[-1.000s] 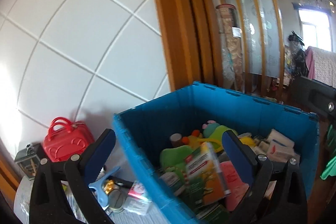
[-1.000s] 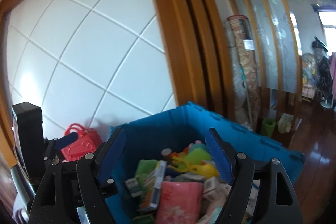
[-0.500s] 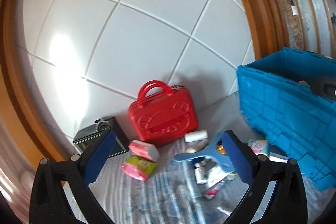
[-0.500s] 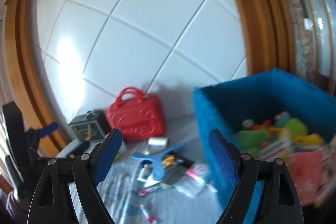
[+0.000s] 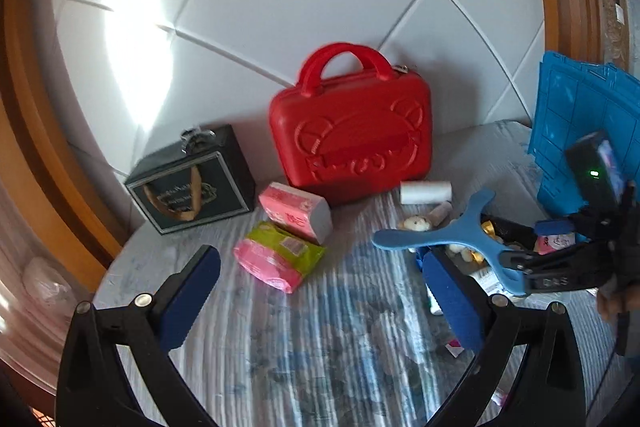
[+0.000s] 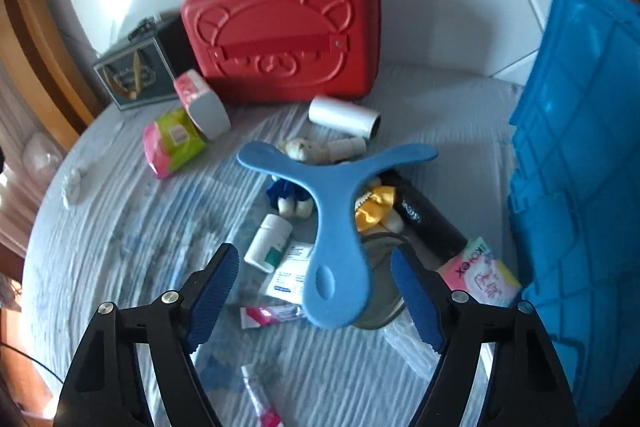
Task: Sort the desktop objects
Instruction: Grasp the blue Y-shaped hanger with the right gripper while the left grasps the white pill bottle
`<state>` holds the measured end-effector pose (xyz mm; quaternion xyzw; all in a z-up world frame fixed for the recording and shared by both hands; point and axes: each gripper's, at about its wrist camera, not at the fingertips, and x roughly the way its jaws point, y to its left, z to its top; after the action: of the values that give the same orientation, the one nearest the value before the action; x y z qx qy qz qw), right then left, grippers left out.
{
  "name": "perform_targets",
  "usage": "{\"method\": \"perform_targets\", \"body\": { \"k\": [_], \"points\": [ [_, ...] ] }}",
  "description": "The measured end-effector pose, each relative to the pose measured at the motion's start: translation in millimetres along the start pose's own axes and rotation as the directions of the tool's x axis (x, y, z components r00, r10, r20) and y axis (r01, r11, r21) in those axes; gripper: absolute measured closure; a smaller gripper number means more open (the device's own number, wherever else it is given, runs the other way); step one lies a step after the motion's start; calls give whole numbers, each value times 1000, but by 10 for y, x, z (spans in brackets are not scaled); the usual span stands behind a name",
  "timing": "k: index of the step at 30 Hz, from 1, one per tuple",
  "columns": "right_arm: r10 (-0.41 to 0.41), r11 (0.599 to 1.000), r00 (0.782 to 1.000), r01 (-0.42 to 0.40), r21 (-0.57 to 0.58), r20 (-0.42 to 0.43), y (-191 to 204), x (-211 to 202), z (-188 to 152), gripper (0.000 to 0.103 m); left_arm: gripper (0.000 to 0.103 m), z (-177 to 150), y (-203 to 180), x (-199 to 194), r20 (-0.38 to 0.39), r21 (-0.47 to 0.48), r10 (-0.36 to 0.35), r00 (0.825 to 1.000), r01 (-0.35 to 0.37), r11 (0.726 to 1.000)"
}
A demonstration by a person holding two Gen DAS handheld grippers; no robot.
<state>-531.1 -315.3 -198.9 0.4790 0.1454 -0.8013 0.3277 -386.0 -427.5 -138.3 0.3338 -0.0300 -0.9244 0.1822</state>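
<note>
Both cameras have swung off the blue crate (image 6: 580,155) and down onto the desk (image 6: 120,227) since a second ago. Right gripper (image 6: 316,291) now hangs over the blue boomerang (image 6: 332,227), jaws wide and empty; left gripper (image 5: 316,291) likewise (near the pink packs (image 5: 280,259)). Red case (image 5: 352,135) sits by the wall.

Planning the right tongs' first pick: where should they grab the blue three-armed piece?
Probably the blue three-armed piece's long stem, from above, just behind its round holed end. That end lies nearest the open right tongs; the stem is narrower and sits raised on clutter.
</note>
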Motion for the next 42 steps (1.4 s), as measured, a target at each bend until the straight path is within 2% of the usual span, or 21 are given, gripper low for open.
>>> {"method": "perform_targets", "body": {
  "k": [2,5,7,9,11,16,19,20,21,23,24,29,33,36,42],
  "points": [
    [4,1000,998,-3,6,-60,-89,348,97,33,0,-79,-123,257,-42,11,-21,999,21,1000],
    [6,1000,990,-5,7,-140,-184,783,200,41,0,-215,-361,693,-130,34,-99,987,104,994],
    [15,1000,987,-18,-13,-160,-182,941,228,50,0,-296,-511,944,-178,55,-120,977,132,990],
    [-16,999,985,7,-49,-174,-163,1094,244,66,0,-365,-652,1142,-212,72,-140,967,158,985],
    [-29,997,979,15,-70,-200,-167,1221,232,71,0,-421,-781,1348,-250,82,-163,954,188,979],
    [50,998,996,-48,35,-69,-353,955,229,72,3,-545,-980,1729,-317,79,-216,924,252,965],
    [73,993,997,-73,95,3,-501,724,246,72,24,-649,-1001,1947,-364,64,-232,902,273,960],
    [77,992,997,-78,104,18,-536,666,251,72,38,-700,-980,2020,-389,56,-240,889,283,957],
    [83,990,996,-86,111,33,-570,608,262,72,45,-737,-954,2066,-407,45,-250,879,292,955],
    [91,987,994,-98,126,61,-633,525,279,72,55,-825,-873,2149,-441,21,-263,858,302,953],
    [99,985,993,-107,132,68,-652,499,287,72,57,-846,-841,2166,-446,9,-275,852,311,950],
    [113,982,987,-128,141,110,-582,432,382,72,69,-816,-760,2191,-434,21,-255,864,293,956],
    [103,984,983,-123,127,149,-471,319,389,72,69,-768,-658,2073,-402,20,-253,880,285,958],
    [104,984,978,-128,126,181,-424,181,368,72,69,-734,-533,1902,-374,20,-256,892,284,959],
    [99,981,957,-139,133,273,-376,-365,252,72,69,-582,-281,1220,-271,47,-232,934,254,966]
  ]
}}
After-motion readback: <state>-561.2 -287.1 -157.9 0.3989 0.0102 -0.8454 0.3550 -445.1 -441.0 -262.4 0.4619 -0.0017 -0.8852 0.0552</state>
